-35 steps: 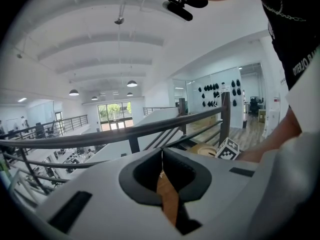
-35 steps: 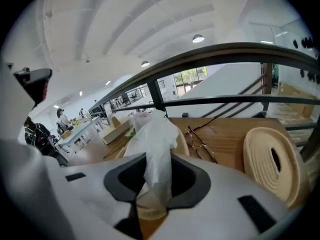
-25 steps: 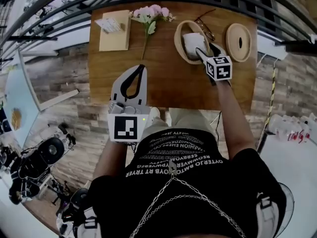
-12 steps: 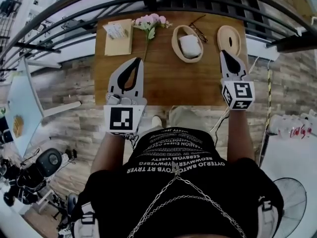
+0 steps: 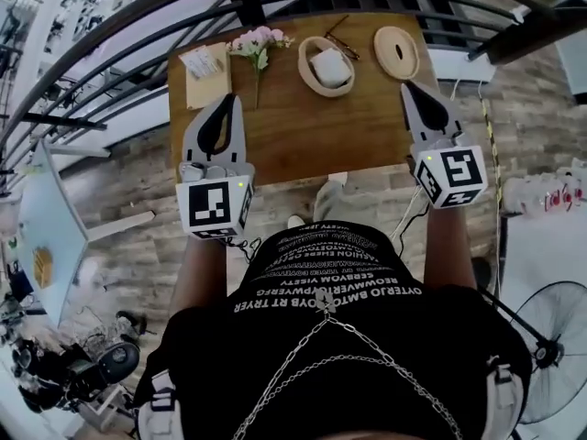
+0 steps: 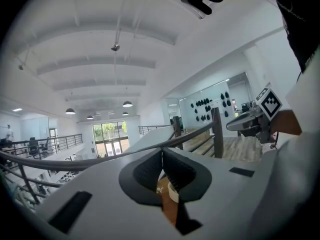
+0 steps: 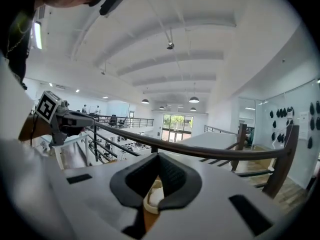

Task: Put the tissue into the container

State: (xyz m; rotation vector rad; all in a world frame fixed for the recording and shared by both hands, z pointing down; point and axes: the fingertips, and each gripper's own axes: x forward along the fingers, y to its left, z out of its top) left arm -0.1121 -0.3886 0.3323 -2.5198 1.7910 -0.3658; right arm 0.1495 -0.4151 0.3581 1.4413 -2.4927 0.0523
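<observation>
While hovering over the near right corner of the table (image 5: 312,126), clenched tip to tip on nothing: right gripper (image 5: 410,88). Seen along its own jaws, same story for the right gripper (image 7: 157,156): pads pressed together, no gap, empty.

Closed and empty too: left gripper (image 5: 229,99), over the near left part of the table, tips aimed at the far left corner. Pads meeting in its own view as well (image 6: 162,151). Both well apart from each other and from the container (image 5: 304,67).

Inside that container, at the far edge around the middle: tissue (image 5: 330,65), a white wad within the oval cream rim.

Beside the container toward the far right corner, not touching: round lid (image 5: 390,58), flat on the table.

At the far edge, right against the container's back right side: glasses (image 5: 349,49).

Left of the container: pink flowers (image 5: 257,39), stem pointing toward the near edge.

At the far left corner: tan notepad (image 5: 206,85) with a small white item (image 5: 197,60) on top, too small to identify.
</observation>
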